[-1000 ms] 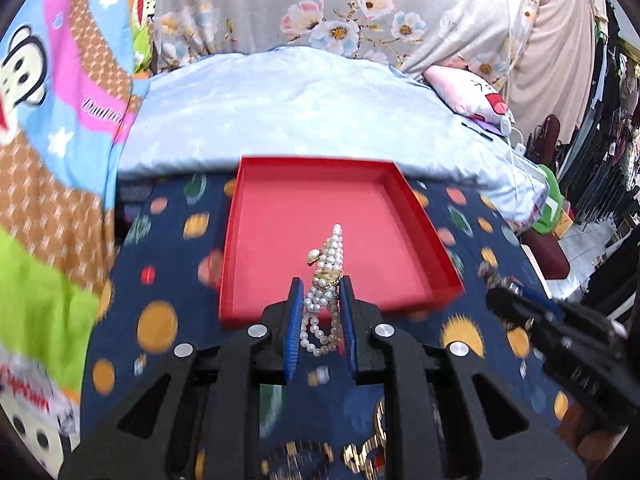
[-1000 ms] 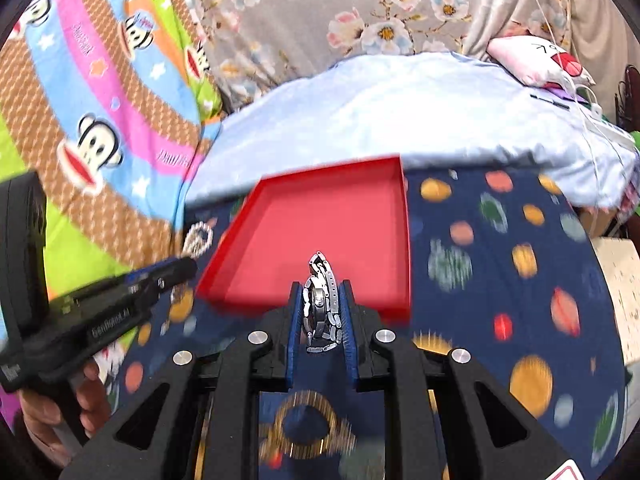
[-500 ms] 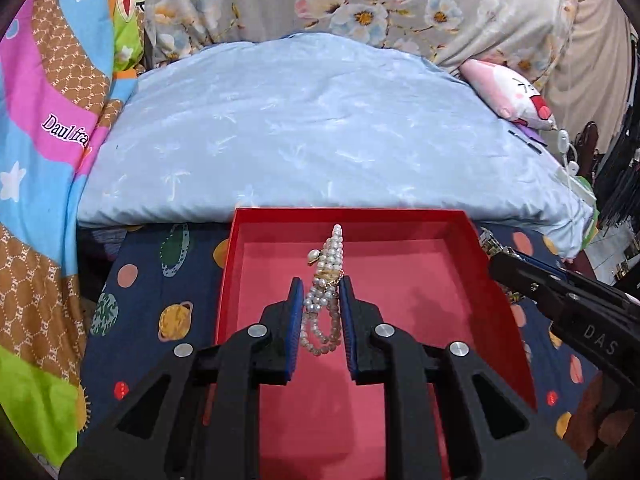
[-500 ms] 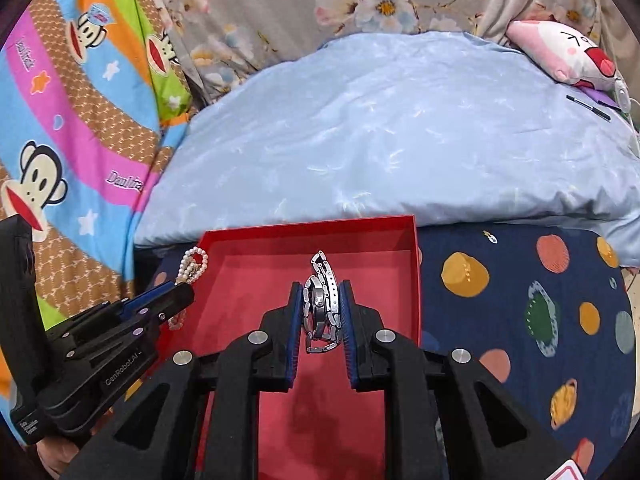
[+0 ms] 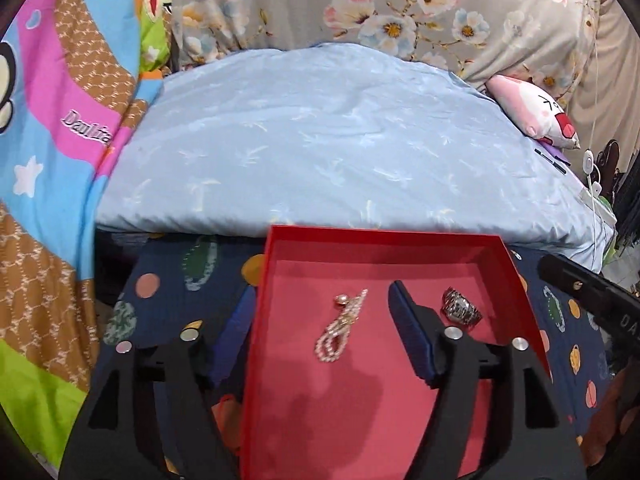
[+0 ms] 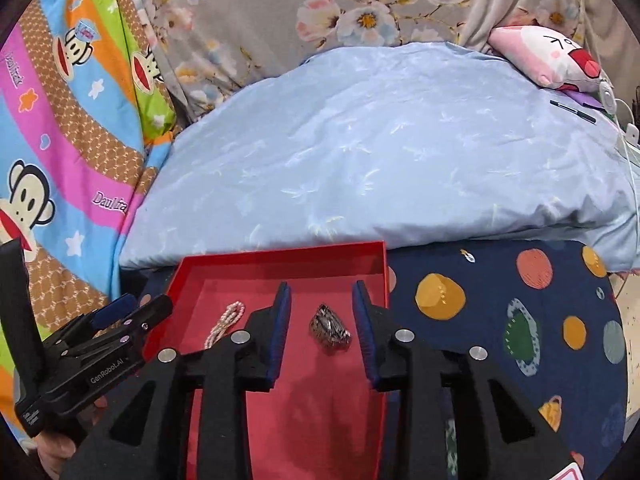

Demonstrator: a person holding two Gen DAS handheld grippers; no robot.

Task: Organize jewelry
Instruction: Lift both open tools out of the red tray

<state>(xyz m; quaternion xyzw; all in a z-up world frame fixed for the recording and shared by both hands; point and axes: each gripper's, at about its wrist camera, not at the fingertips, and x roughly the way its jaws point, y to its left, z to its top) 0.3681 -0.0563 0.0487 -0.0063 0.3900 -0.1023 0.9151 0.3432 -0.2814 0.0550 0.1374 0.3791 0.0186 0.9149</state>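
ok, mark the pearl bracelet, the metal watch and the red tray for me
pearl bracelet [image 5: 340, 328]: left wrist view, middle of the bead strands.
metal watch [image 6: 330, 326]: right wrist view, centre of the coiled band.
red tray [image 5: 384, 233]: left wrist view, far rim.

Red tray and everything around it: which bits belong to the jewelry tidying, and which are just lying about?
Part of the job:
red tray
pearl bracelet
silver watch

Just lying about:
blue pillow
pink plush
planet-print cloth
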